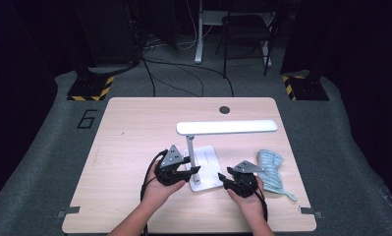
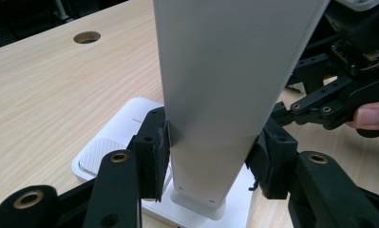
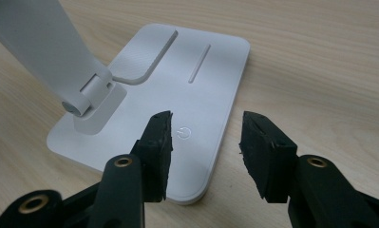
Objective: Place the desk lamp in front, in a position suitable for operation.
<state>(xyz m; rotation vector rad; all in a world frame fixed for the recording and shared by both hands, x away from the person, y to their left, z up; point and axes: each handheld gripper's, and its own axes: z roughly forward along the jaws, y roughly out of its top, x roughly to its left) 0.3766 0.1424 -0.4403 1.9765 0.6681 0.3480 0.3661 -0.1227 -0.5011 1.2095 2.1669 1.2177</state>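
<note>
Left tool is clamped on the lamp's stem: in the left gripper view both pads press the flat grey stem from either side, low down, just above where it joins the white base. Right tool is spread wide and holds nothing; in the right gripper view its two jaws hover over the near edge of the base, one on each side of the small power mark, with the stem's hinge off to the left. The lamp stands near the middle of the tabletop, its long white head level above the base and reaching to the right. A pale blue cloth lies crumpled on the tabletop just beside the right hand, apart from the lamp. The left hand holds its tool left of the base.
</note>
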